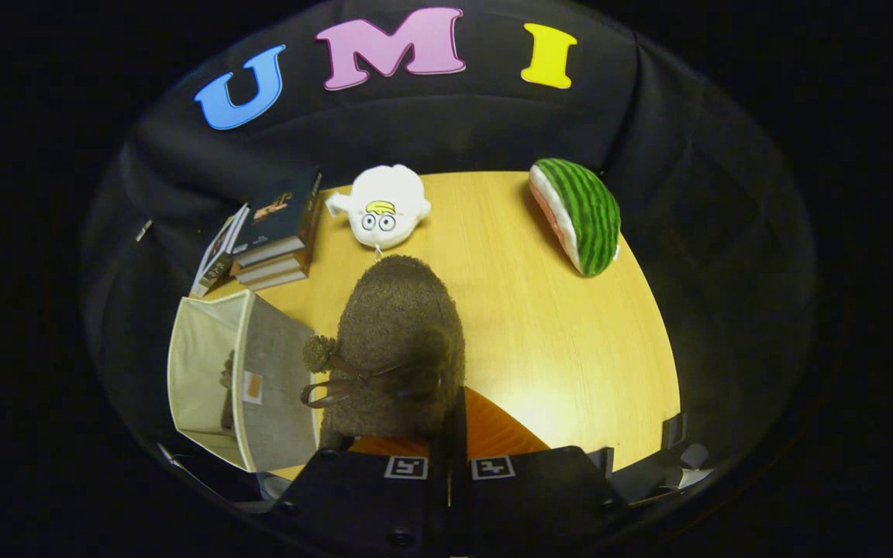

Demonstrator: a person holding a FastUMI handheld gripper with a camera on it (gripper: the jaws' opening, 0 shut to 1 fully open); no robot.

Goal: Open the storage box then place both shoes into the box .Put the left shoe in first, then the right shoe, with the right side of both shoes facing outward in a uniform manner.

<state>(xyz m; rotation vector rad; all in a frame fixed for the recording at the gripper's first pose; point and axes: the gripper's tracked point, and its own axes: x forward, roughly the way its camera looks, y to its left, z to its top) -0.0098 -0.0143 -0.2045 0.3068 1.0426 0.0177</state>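
Gripper (450, 457): its two fingers stand drawn close together, with only a thin gap between them, and they clamp the rear edge of a brown fuzzy slipper-style shoe (400, 349).
Held shoe: it rises straight ahead from between the fingers, toe pointing away towards the far side of the table; a pom-pom and a bow of dark lace sit on its side nearest the box. Its orange lining (501, 434) shows just above the fingers.
Storage box (237, 380): a cream fabric box with a grey inner wall, standing open just beside the held shoe on its left, near the table's front corner. A dark shape lies inside against its wall; what it is cannot be told for sure.
Table (570, 333): light wooden top, bare beyond and to the right of the shoe.
Books (276, 232): a small stack behind the box, at the far left corner.
White plush toy (380, 205): round, with cartoon eyes, directly beyond the shoe's toe.
Watermelon-slice plush (578, 213): green striped, at the far right, well apart from the shoe.
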